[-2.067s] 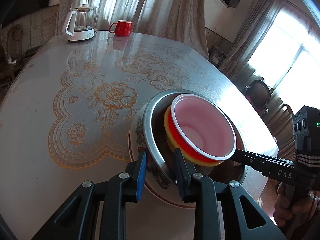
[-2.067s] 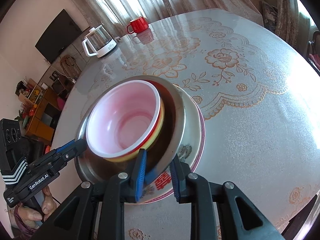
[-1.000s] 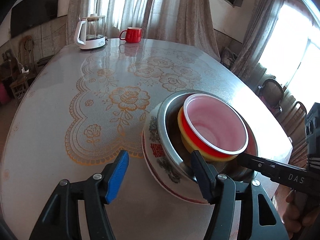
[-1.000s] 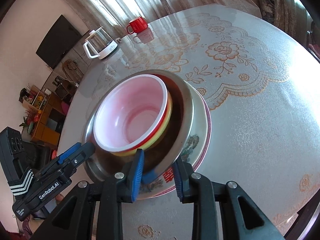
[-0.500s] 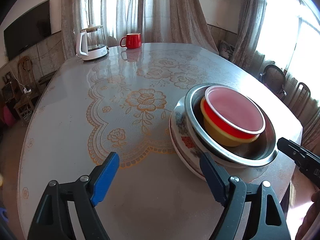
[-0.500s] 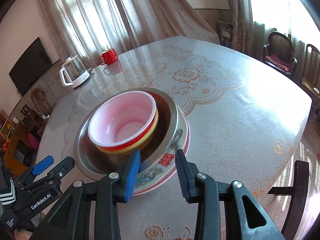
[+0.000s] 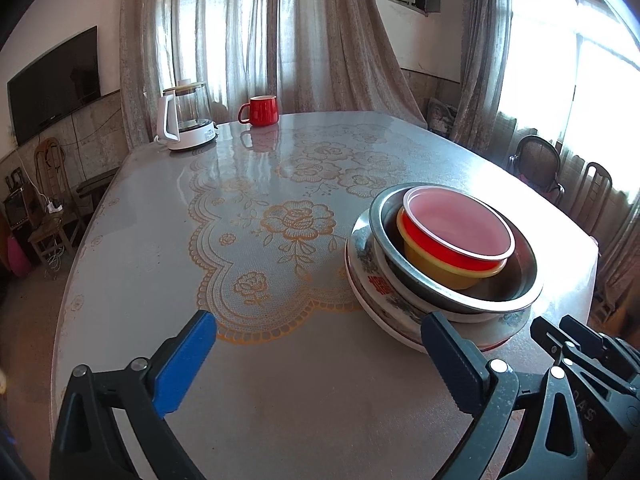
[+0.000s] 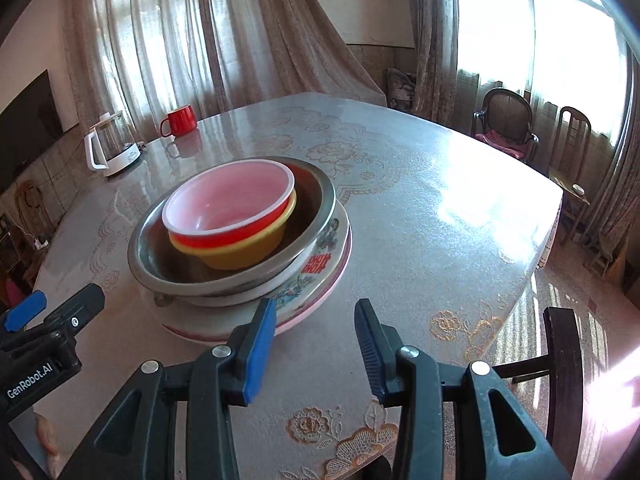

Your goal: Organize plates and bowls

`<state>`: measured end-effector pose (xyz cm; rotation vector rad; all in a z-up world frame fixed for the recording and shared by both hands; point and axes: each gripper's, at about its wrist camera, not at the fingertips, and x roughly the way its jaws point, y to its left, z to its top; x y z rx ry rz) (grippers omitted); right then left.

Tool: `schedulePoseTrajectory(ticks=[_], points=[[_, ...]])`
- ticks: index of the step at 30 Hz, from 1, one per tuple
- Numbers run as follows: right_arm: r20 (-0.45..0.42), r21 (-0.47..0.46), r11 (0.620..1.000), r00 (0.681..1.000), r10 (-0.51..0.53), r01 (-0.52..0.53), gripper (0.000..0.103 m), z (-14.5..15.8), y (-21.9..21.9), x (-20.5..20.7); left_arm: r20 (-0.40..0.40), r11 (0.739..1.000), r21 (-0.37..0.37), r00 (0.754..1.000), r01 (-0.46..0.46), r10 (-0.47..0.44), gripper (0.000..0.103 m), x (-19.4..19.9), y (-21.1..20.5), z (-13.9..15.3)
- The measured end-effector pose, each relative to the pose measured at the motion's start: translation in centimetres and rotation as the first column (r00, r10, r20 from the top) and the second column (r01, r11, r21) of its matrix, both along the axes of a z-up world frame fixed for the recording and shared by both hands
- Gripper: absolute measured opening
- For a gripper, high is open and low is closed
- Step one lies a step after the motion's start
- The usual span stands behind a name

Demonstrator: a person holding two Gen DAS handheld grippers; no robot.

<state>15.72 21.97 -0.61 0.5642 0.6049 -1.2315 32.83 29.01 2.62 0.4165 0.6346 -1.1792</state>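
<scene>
Stack nested big-to-small for stability: red plastic bowl [image 8: 230, 204] in yellow plastic bowl [image 8: 240, 254], steel basin [image 8: 316, 216], floral ceramic plate [image 8: 320, 292] on counter [image 8: 440, 216]; left gripper [image 7: 316, 354] jaws just opened wide, right gripper [image 8: 316, 340] jaws partly opened, both empty, centre-bottom of frame.

Left tongs [image 7: 316, 354], jaws just widened and empty, face the stacked bowls [image 7: 452, 252].

wrist views, facing (shared) bowl stack [image 7: 448, 256]

Desk [image 7: 280, 380] wide open left of dish stack [image 7: 440, 264], easy pass there. Kettle [image 7: 186, 120] and red mug [image 7: 260, 110] way off at far edge. Chair [image 8: 560, 360] crowds near right corner.
</scene>
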Motion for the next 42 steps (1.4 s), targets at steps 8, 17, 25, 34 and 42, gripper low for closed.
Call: schedulePoseTrajectory(ticks=[8, 17, 25, 34, 42], points=[[-0.021, -0.075, 0.993, 0.995, -0.093, 0.091, 0.043, 0.8, 0.5, -0.2, 0.132, 0.998, 0.02, 0.989, -0.064, 0.061, 0.103, -1.1, 0.3, -0.3], [-0.011, -0.063, 0.991, 0.993, -0.119, 0.118, 0.044, 0.6, 0.4, -0.4, 0.052, 0.998, -0.039, 0.997, -0.052, 0.054, 0.103, -0.9, 0.8, 0.0], [-0.014, -0.067, 0.993, 0.995, -0.1, 0.098, 0.044, 0.6, 0.7, -0.1, 0.032, 0.996, -0.075, 0.998, -0.042, 0.045, 0.103, -1.1, 1.2, 0.5], [-0.01, -0.07, 0.994, 0.997, -0.081, 0.08, 0.044, 0.6, 0.7, 0.2, 0.031, 0.997, -0.074, 0.999, -0.038, 0.04, 0.103, -1.2, 1.2, 0.4], [-0.013, -0.066, 0.996, 0.998, -0.068, 0.067, 0.044, 0.6, 0.5, 0.5, 0.032, 0.996, -0.075, 0.999, -0.038, 0.041, 0.103, -1.2, 1.2, 0.4]])
